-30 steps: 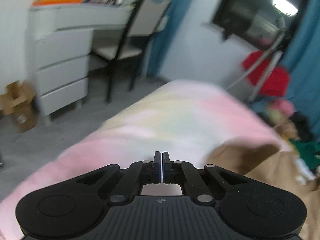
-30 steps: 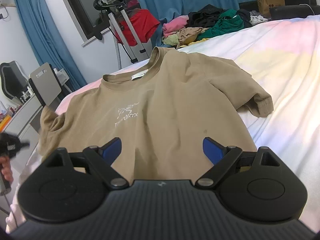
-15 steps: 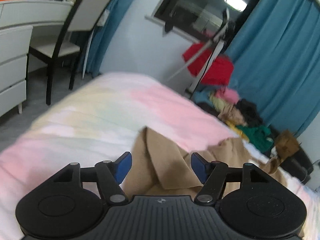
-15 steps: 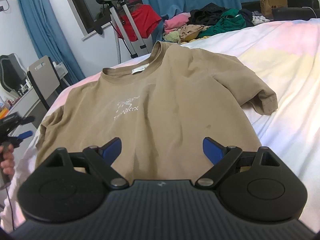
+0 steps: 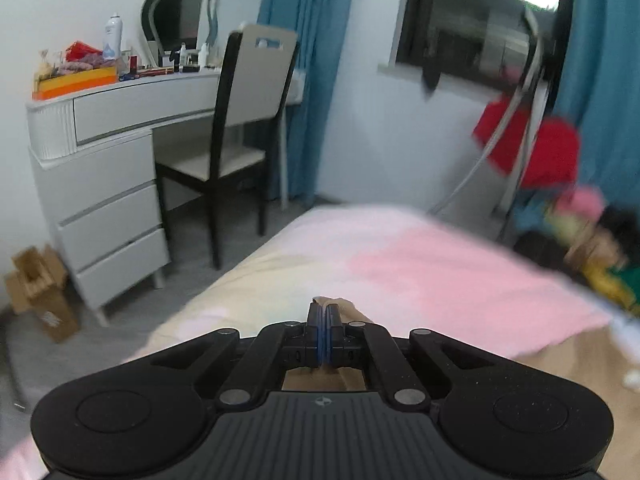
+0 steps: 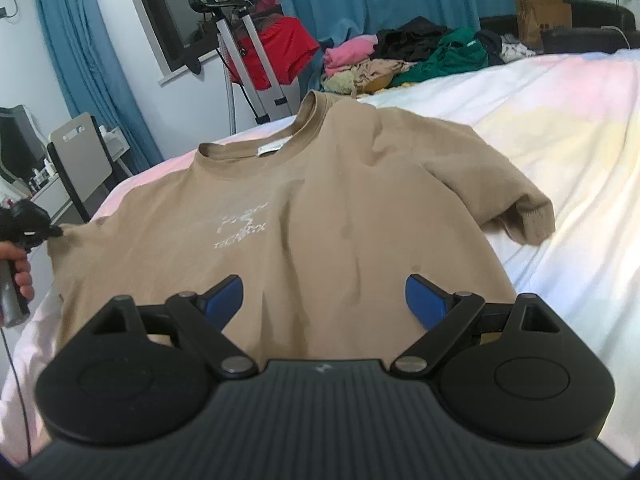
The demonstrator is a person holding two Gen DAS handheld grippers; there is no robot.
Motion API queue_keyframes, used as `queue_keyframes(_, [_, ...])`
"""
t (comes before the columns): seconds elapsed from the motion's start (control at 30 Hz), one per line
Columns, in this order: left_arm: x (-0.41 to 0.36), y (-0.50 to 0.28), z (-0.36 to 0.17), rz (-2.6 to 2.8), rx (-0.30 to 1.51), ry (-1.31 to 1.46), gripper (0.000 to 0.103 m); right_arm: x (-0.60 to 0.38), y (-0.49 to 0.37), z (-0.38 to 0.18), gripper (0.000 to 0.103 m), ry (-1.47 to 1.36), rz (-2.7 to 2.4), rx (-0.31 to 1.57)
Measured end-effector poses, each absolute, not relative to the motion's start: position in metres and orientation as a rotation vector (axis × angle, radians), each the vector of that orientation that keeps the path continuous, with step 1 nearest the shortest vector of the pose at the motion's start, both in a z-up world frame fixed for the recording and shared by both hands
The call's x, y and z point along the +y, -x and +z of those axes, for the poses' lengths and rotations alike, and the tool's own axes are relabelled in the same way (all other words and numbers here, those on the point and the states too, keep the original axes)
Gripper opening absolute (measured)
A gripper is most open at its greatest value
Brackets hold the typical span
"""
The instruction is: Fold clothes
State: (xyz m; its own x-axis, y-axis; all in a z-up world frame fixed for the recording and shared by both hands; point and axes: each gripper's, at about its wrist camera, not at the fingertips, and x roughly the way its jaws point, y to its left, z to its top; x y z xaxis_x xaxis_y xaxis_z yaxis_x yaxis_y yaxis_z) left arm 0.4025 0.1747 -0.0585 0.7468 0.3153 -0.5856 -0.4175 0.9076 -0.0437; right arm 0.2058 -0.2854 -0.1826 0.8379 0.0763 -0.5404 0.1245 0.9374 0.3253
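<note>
A tan T-shirt [image 6: 320, 208] with a white chest logo lies face up and spread on the pastel bed [image 6: 560, 128], collar toward the far side. My right gripper [image 6: 324, 300] is open and empty, hovering over the shirt's lower hem. My left gripper [image 5: 323, 336] is shut on the edge of the shirt's left sleeve [image 5: 334, 304]; in the right wrist view it [image 6: 52, 232] pinches the sleeve tip at the bed's left edge. The right sleeve [image 6: 528, 216] lies flat on the bed.
A pile of clothes [image 6: 404, 60] lies beyond the bed's far edge. An exercise bike with a red garment [image 6: 276, 52] stands by the window. A white dresser [image 5: 104, 184] and a chair [image 5: 240, 152] stand left of the bed. A cardboard box [image 5: 40, 296] is on the floor.
My left gripper was open over the bunched left sleeve half a second ago; it has shut on the sleeve and drawn it outward, flattening it. The right gripper has stayed open.
</note>
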Motion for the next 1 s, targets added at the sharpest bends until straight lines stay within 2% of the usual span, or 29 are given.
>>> queue_keyframes(0.1, [0.176,-0.4,-0.075,0.376,0.621,0.183,0.006,-0.284,-0.204,-0.18,0.09,-0.341,-0.025,0.561])
queue_keyframes(0.23, [0.174,-0.37,-0.076,0.287,0.601,0.202,0.036,-0.283,-0.201,-0.177,0.09,-0.322,-0.025,0.536])
queue_keyframes(0.3, [0.174,-0.34,-0.067,0.226,0.579,0.198,0.042,-0.282,-0.2,-0.175,0.09,-0.323,-0.011,0.531])
queue_keyframes(0.37, [0.171,-0.304,-0.056,0.189,0.548,0.15,0.059,-0.28,-0.197,-0.172,0.09,-0.313,-0.001,0.522])
queue_keyframes(0.4, [0.166,-0.285,-0.05,0.183,0.529,0.112,0.063,-0.279,-0.196,-0.17,0.09,-0.306,0.002,0.515])
queue_keyframes(0.6, [0.122,-0.173,-0.021,0.091,0.493,0.02,0.065,-0.284,-0.165,-0.155,0.09,-0.271,0.017,0.468])
queue_keyframes(0.7, [0.102,-0.125,-0.019,0.033,0.495,0.078,0.074,-0.284,-0.146,-0.142,0.09,-0.227,0.015,0.431])
queue_keyframes(1.0, [0.092,-0.037,-0.069,0.003,0.72,0.195,0.075,-0.304,-0.096,-0.115,0.09,-0.264,-0.034,0.387])
